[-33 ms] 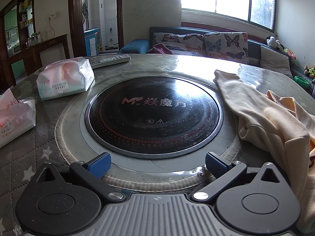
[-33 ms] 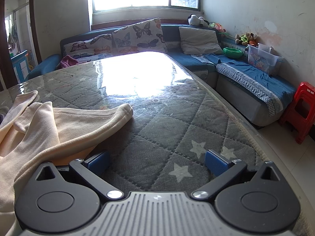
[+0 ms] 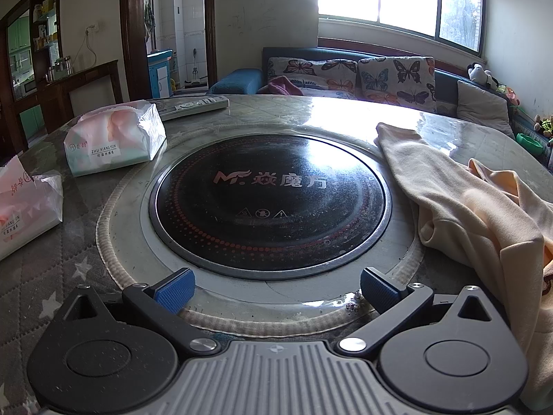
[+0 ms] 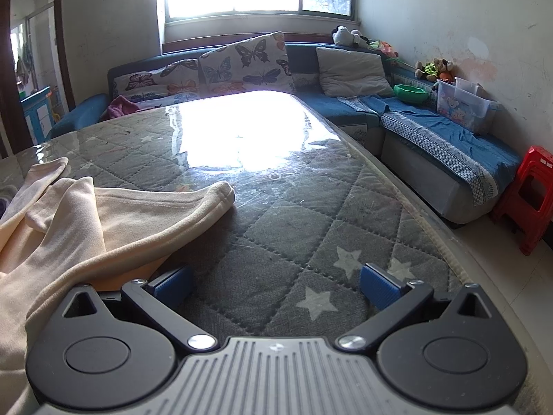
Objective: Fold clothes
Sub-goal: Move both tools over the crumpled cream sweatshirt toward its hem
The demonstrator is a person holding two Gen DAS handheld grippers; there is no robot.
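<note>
A cream garment [image 3: 466, 214] lies rumpled on the right side of the table in the left wrist view, one sleeve stretched toward the far edge. My left gripper [image 3: 276, 290] stands open low over the table's near rim, left of the cloth, with nothing between its blue pads [image 3: 174, 290]. In the right wrist view the same garment [image 4: 86, 221] fills the left side, a sleeve end pointing right. My right gripper [image 4: 275, 287] is open over the quilted cover, and its left finger [image 4: 172, 285] sits right at the cloth's edge.
A round black induction plate [image 3: 269, 200] is set in the table's middle. Two tissue packs [image 3: 114, 145] [image 3: 24, 211] and a remote [image 3: 195, 105] lie at the left and back. A blue sofa [image 4: 432, 138] and red stool [image 4: 532, 197] stand beyond the table's right edge.
</note>
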